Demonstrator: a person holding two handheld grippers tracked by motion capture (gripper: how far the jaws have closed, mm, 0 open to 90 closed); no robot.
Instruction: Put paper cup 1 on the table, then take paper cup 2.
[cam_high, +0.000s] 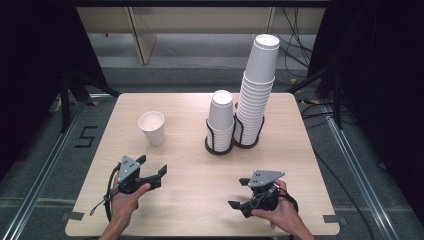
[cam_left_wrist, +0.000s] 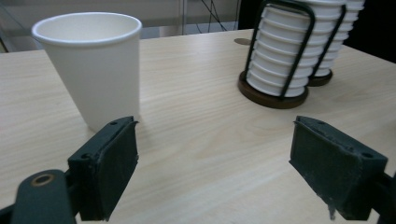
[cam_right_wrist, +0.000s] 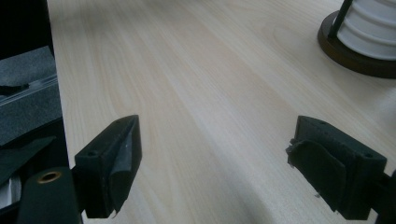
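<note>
Both grippers, left and right, gape wide, empty, low in frame. Upright paper cup stands upper left of the left gripper.

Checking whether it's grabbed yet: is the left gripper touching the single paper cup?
Apart. High view shows bare table between the left gripper and the paper cup.

Two stacks of cups stand in wire holders.

Bare table lies before both grippers; lone cup and cup stacks stand beyond.
</note>
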